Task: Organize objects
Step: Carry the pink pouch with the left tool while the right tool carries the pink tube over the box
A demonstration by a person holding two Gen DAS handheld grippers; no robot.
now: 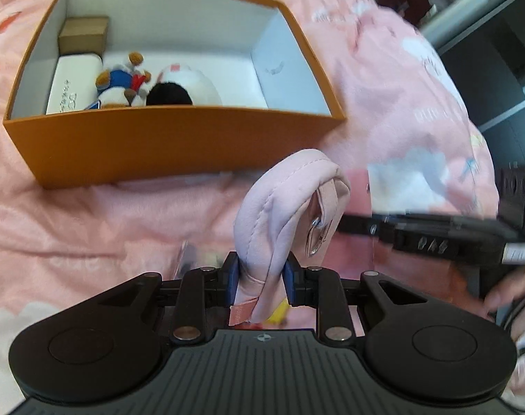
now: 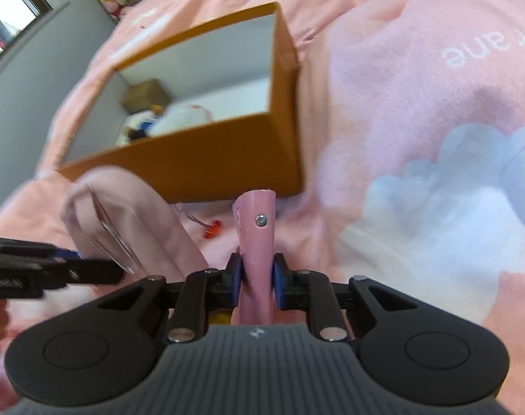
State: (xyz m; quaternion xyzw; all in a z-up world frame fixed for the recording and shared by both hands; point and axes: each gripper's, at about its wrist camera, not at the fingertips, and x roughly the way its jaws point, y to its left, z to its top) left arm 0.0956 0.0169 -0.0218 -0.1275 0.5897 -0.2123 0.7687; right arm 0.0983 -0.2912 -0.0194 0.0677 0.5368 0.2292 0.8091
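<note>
On the pink bed [image 1: 89, 235], below the orange box [image 1: 172, 145], we are pinching the pink pouch [image 1: 283, 207] with the left hand-held gripper [image 1: 260, 276] and its strap [image 2: 257, 228] with the right hand-held gripper [image 2: 257, 278], risking slipping fabric.

One orange box [image 1: 179, 145], open-topped, white inside.
Inside it: one small brown carton [image 1: 84, 34]; one white case [image 1: 72, 84] with printed lettering; one plush figure [image 1: 124, 81] in blue, red, white and brown; one white rounded plush [image 1: 190, 81] with a black patch. Four items in the box that can be made out.
One pale pink pouch [image 1: 283, 207].
One pink strap [image 2: 257, 238] with a single metal stud.
One small orange-red item [image 2: 212, 230] on the bedding; kind unclear.
One pink printed blanket [image 1: 89, 221].
Two grippers: left gripper [image 1: 260, 278], right gripper [image 2: 257, 280].
</note>
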